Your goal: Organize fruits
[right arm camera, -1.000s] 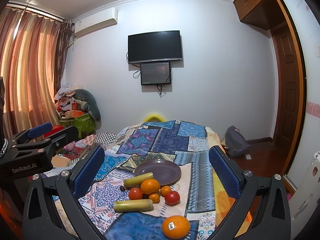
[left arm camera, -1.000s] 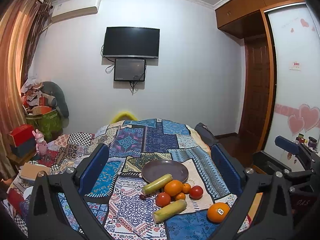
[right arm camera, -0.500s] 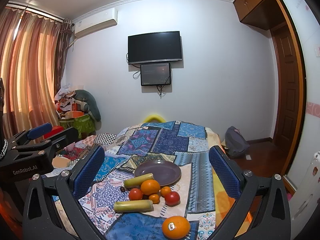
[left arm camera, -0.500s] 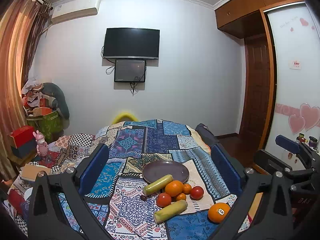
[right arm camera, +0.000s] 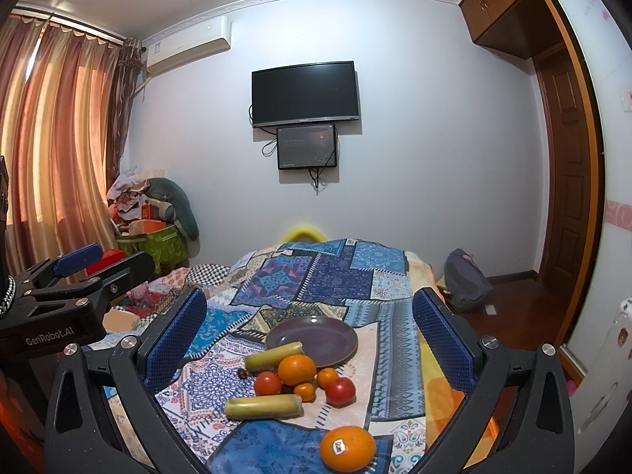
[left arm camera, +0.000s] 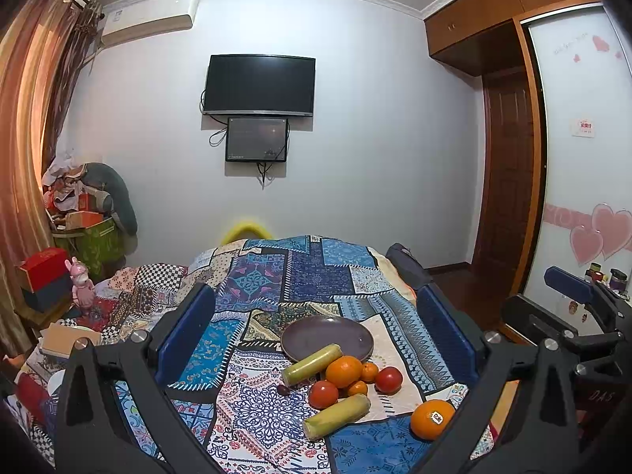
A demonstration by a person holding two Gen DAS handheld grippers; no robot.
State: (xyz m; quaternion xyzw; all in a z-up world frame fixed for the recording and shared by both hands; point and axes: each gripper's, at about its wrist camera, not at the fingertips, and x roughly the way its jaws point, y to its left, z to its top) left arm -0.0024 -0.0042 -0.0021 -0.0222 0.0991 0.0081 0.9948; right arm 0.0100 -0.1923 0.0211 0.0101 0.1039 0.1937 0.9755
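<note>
Purple plate (left arm camera: 328, 337); orange oranges (left arm camera: 343, 371), one stickered (right arm camera: 347, 448); red tomatoes (right arm camera: 340, 391); yellow-green stalks (left arm camera: 336, 416); blue patchwork bedspread (left arm camera: 300, 272), white paisley patch at near edge; blue finger pads (right arm camera: 173, 339).

Even, fairly dim indoor light; warm orange daylight glows through the curtains (right arm camera: 51, 150) at the left edge. Both fisheye views bend walls and door frames strongly, with black vignetting in the corners. Focus is sharp, shadows soft
</note>
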